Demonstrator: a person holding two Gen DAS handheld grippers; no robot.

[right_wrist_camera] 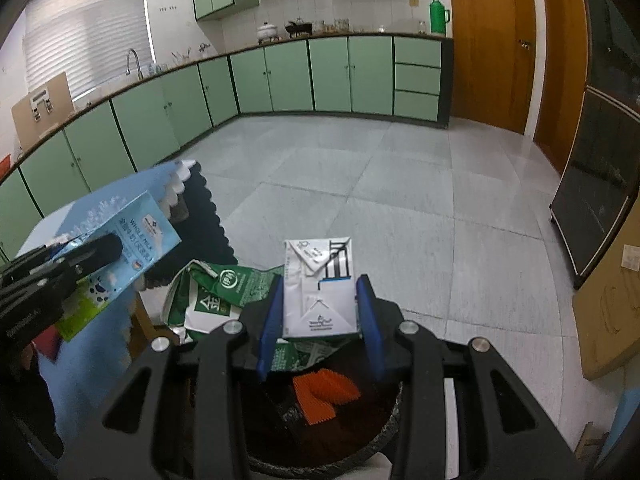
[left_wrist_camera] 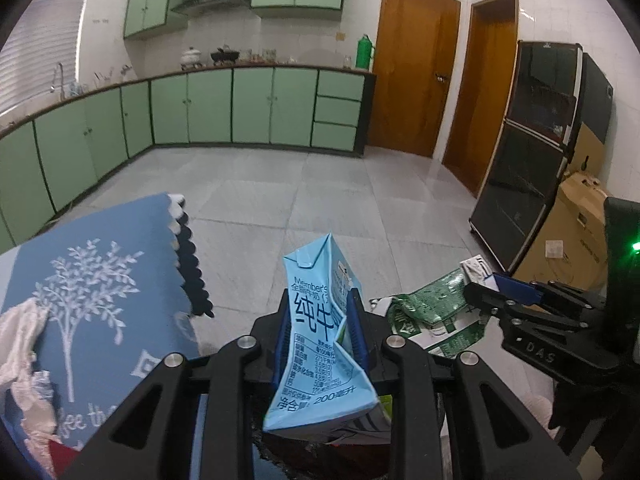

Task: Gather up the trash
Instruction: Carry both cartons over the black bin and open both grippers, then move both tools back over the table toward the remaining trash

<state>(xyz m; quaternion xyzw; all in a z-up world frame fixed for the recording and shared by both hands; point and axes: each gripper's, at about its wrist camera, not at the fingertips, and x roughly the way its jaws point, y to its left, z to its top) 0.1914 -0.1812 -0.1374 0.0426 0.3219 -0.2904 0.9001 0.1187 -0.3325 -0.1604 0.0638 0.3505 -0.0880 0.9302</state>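
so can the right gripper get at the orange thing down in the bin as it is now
Probably not yet: the right gripper is shut on a white carton, so its jaws are full. The orange piece lies uncovered in the bin right below.

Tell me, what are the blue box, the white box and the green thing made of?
Blue carton: looks like coated paperboard, slightly glossy; it holds sharp creases and a folded corner flap. White carton: seemingly the same, with crisp triangular folded flaps. Green carton: probably printed paperboard too, crushed flat, with a white inner side showing at its torn edges.
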